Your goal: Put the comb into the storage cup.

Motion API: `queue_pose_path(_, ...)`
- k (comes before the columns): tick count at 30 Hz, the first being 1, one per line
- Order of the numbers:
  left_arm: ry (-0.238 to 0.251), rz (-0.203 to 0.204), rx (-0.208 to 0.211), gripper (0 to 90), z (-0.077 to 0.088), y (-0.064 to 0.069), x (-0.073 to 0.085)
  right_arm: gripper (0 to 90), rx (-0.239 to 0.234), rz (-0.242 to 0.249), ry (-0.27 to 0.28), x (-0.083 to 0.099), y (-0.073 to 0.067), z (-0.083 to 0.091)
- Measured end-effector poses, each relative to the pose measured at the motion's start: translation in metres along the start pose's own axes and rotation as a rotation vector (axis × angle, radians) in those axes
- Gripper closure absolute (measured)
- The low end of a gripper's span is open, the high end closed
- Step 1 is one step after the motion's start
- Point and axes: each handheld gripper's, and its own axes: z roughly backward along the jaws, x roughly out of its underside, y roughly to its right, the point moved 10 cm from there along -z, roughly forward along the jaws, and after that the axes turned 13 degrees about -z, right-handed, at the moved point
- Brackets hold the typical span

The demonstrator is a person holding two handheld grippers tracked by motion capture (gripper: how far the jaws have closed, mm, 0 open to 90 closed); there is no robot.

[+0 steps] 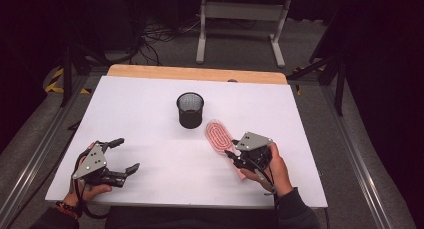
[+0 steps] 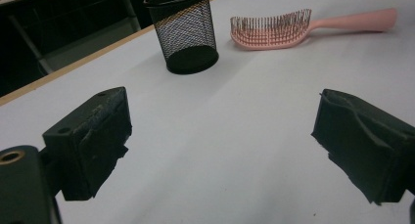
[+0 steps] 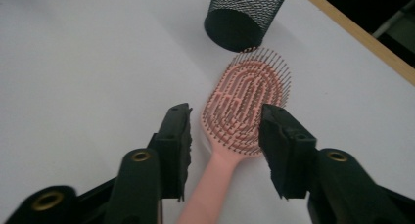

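Because the right gripper [image 3: 222,128] is held open astride the pink hairbrush [image 3: 242,106] without pressing it, the handle could be nudged and the brush spun. The brush lies bristles up near the table's [image 1: 150,114] right edge, head toward the mesh cup [image 1: 190,110], handle toward the near edge. The left gripper [image 2: 220,145] is open and empty.

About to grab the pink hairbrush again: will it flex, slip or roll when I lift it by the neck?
The hairbrush looks like one moulded plastic piece, so probably stiff and light. It lies flat, bristles up, so rolling seems unlikely. The narrow, smooth handle may slip or pivot head-down between the open right gripper pads.
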Motion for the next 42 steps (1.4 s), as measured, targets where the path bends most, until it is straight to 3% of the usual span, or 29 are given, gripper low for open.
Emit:
queue_pose_path(4, -0.002, -0.002, 0.003, 7.9, -0.001, 0.0, 0.0, 39.7, 0.039, -0.029, 0.027, -0.002, 0.006, 0.004)
queue_pose_path(8, -0.003, -0.002, 0.004, 7.8, 0.0, 0.0, 0.001, 29.4, 0.071, -0.065, 0.103, -0.007, 0.014, 0.01)
queue_pose_path(16, -0.007, -0.01, 0.014, 7.8, -0.002, 0.001, 0.002, 15.6, 0.118, -0.099, 0.177, -0.009, 0.025, 0.014)
queue_pose_path(18, -0.009, -0.012, 0.014, 7.8, -0.002, 0.001, 0.002, 11.6, 0.137, -0.105, 0.217, -0.009, 0.028, 0.016)
queue_pose_path(20, -0.012, -0.015, 0.014, 7.8, -0.003, 0.001, 0.003, 10.7, 0.136, -0.116, 0.273, -0.01, 0.029, 0.021)
queue_pose_path(29, -0.014, -0.023, 0.01, 7.5, -0.003, 0.0, 0.003, 9.8, 0.157, -0.163, 0.403, -0.008, 0.037, 0.04)
queue_pose_path(37, -0.017, -0.028, 0.013, 7.2, -0.004, 0.0, 0.003, 7.1, 0.181, -0.193, 0.426, 0.004, 0.043, 0.046)
queue_pose_path(39, -0.012, -0.02, 0.013, 7.0, -0.004, 0.001, 0.003, 6.9, 0.196, -0.177, 0.439, 0.007, 0.042, 0.047)
queue_pose_path(42, -0.009, -0.025, 0.007, 6.5, -0.003, -0.001, 0.002, 7.7, 0.167, -0.184, 0.434, 0.011, 0.038, 0.046)
